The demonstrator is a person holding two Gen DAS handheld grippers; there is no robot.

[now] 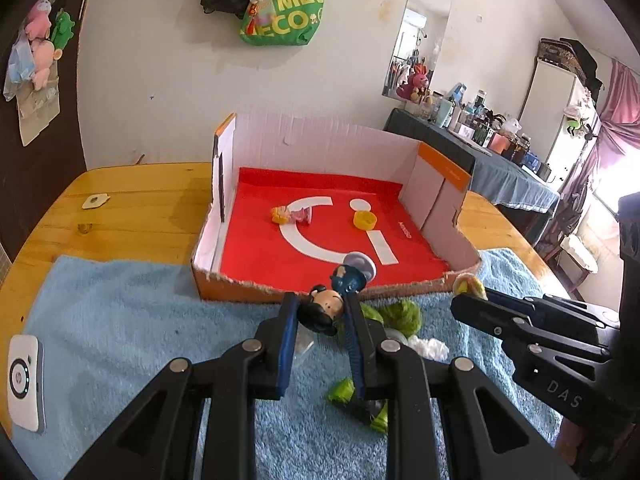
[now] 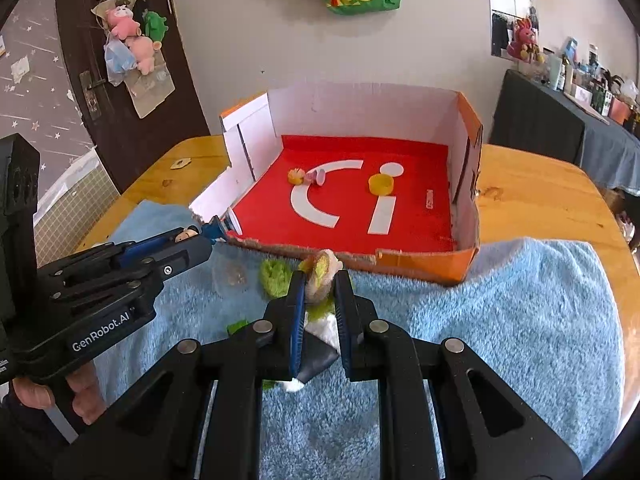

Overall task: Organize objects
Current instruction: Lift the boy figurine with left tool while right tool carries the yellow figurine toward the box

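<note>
Black-haired, blue-suited figurine between left gripper fingers

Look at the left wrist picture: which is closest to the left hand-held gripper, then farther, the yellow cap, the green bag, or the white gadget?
From the left hand-held gripper:
1. White gadget, left on the towel.
2. Yellow cap, inside the box.
3. Green bag, on the wall.

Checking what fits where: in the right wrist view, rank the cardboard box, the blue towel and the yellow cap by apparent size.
1. Blue towel, though it lies nearest the camera, which inflates it.
2. Cardboard box, not far behind.
3. Yellow cap, by far the smallest.
</note>
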